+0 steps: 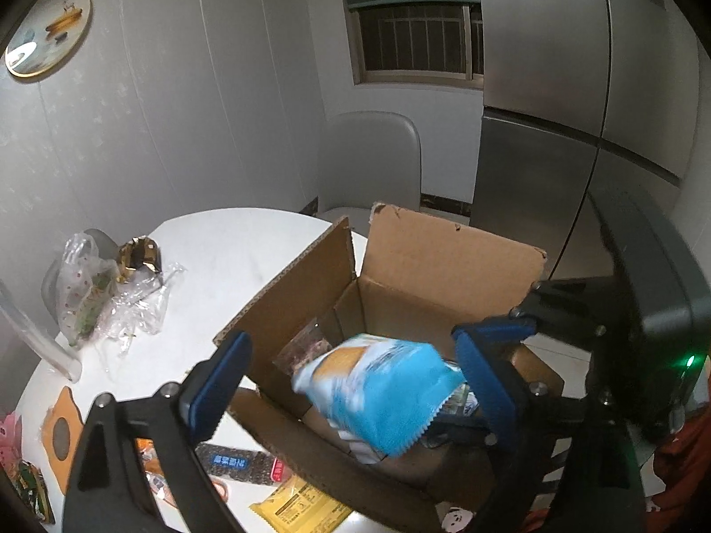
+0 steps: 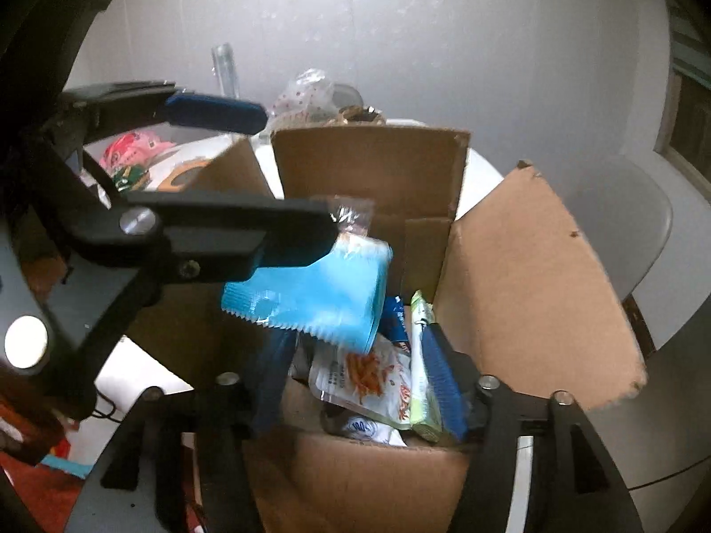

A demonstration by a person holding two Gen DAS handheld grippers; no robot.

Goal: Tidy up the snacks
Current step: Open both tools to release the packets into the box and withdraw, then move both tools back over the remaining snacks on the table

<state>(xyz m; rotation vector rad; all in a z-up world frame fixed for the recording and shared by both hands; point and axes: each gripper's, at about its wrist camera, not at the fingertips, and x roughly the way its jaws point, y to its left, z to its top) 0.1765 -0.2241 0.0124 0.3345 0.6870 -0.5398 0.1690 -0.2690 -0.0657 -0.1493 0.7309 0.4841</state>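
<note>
The left gripper [image 1: 351, 368] is holding its fingers [image 1: 217, 382] spread wide over the mouth of the cardboard box [image 1: 444, 257], pinching nothing. The blue snack packet [image 1: 382, 391] is hanging between them at the centre of the frame, its edge lying against the right-hand finger. It is smeared by blur, so it may be dropping free rather than resting there. In the right wrist view the same packet [image 2: 311, 293] is showing just under the dark finger, above the box's contents, so the drop point is well chosen.

The right gripper [image 2: 360, 382] is reaching into the box mouth at the bottom of its own frame, fingers [image 2: 444, 382] also apart and gripping nothing. It is probably there to steady or make room. An orange-printed pouch [image 2: 369, 377] and a green packet [image 2: 420, 355] are already lying inside.

The box flaps are standing up on the far and side edges, leaving the top open but walling in sideways moves. On the white surface [image 1: 222, 257] a yellow packet [image 1: 302, 506] and a dark bar [image 1: 231, 462] are waiting at the lower left, just beside the near box wall. Plastic bags [image 1: 89, 293] are sitting well apart at the left.
</note>
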